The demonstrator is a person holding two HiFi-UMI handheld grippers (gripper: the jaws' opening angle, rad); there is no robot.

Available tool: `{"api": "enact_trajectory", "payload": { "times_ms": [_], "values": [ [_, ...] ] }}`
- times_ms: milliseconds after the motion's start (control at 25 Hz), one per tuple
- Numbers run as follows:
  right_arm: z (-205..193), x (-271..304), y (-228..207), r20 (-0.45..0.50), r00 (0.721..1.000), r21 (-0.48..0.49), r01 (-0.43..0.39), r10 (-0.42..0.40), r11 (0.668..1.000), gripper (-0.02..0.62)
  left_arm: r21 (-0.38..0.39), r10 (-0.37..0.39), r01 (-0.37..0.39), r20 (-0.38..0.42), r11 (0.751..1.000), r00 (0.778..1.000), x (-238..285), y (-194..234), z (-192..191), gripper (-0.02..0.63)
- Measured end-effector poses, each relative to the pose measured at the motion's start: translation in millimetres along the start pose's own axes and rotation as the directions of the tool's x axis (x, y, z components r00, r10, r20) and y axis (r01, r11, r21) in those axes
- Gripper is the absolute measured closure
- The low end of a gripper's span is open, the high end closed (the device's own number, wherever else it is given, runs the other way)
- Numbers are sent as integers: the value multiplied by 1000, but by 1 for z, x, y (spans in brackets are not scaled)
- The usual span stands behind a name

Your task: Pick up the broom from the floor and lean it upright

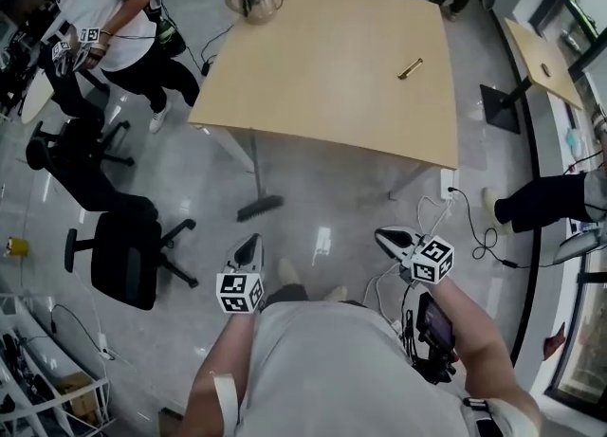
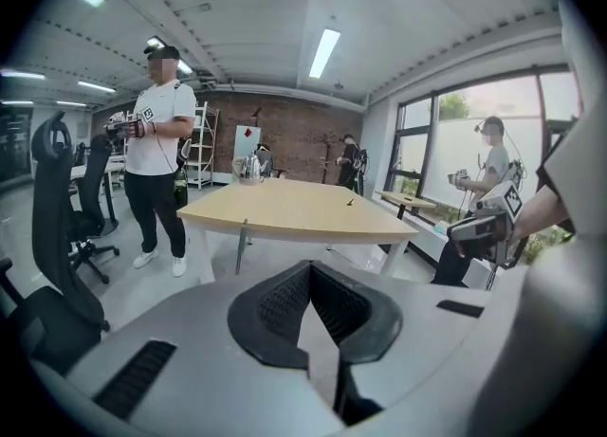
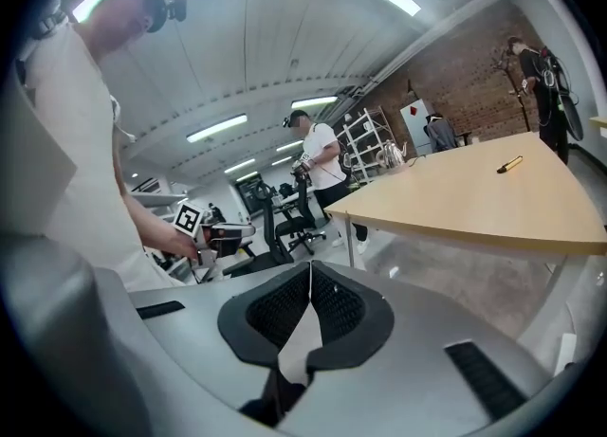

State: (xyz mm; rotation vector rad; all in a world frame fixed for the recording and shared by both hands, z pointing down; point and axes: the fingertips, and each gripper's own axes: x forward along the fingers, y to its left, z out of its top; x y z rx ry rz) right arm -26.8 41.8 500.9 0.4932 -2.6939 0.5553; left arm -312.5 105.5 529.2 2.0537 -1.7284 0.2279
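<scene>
The broom leans upright on the bench's near edge, so the left hand-held gripper and right hand-held gripper hang clenched, empty

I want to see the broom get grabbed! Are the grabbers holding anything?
Nothing is held. The left gripper and the right gripper are both shut and empty, and the broom stands apart from them, by the table.

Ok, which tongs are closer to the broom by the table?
Left. In the head view the left tongs sit just below the broom, almost in line with its head; the right tongs are well off to its right.
</scene>
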Motion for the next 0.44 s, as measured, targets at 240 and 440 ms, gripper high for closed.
{"api": "enact_trajectory", "payload": {
  "times_ms": [240,440],
  "values": [
    [169,69,137,71,997,40,-8,5,999,578,70,-66,66,-2,995,998,-127,90,156,597],
    [306,95,210,70,997,-10,-15,16,1000,578,41,-125,123,47,992,991,-189,120,262,598]
  ]
}}
